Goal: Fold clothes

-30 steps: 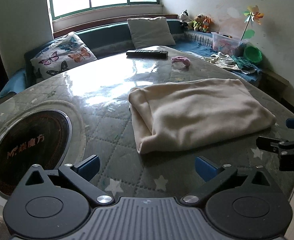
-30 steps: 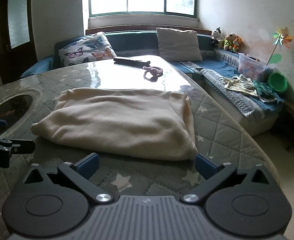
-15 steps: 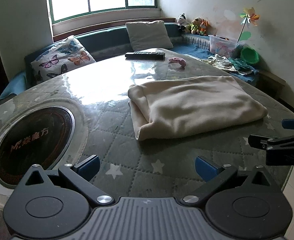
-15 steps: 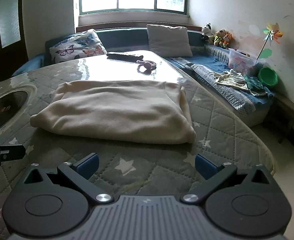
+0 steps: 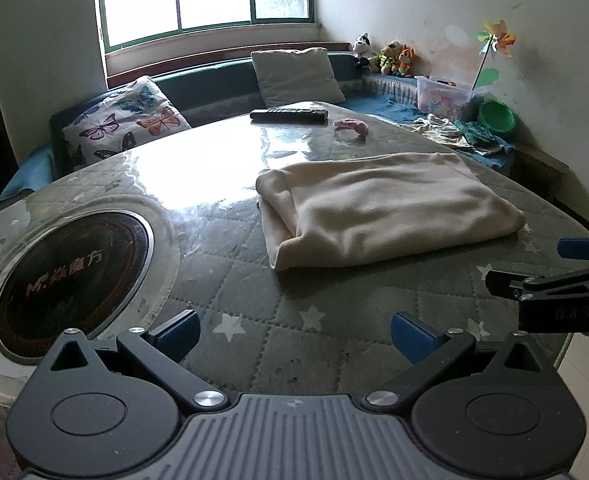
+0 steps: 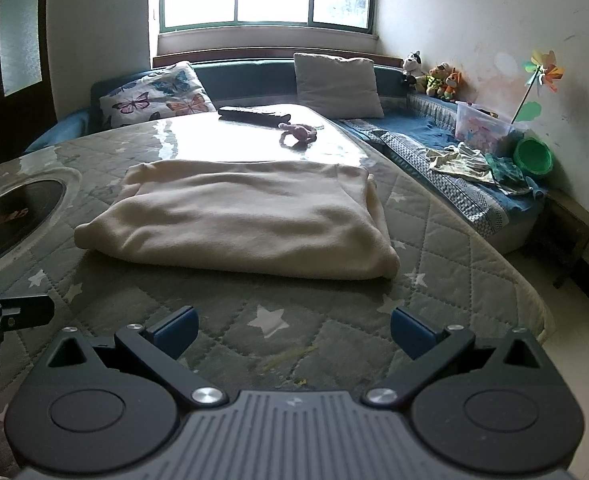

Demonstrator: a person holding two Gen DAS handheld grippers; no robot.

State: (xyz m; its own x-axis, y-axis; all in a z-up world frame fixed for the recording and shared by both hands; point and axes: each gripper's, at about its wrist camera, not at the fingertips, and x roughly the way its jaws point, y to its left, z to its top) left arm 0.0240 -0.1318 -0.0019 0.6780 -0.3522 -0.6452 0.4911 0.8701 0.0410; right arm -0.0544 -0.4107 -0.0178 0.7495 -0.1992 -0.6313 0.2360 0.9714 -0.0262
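Folded cream garment (image 5: 386, 208) lying flat on the quilted tabletop (image 5: 230, 280), left hand-held gripper (image 5: 294, 334) and right hand-held gripper (image 6: 292, 332) both spread wide and empty, poised at the near edge, short of the cloth, remote (image 5: 289, 115) at far side.

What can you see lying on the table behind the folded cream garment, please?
Behind the folded cream garment, on the glossy far part of the table, lie a small pink item and, farther back, a black remote control. Anything beneath the garment is covered.
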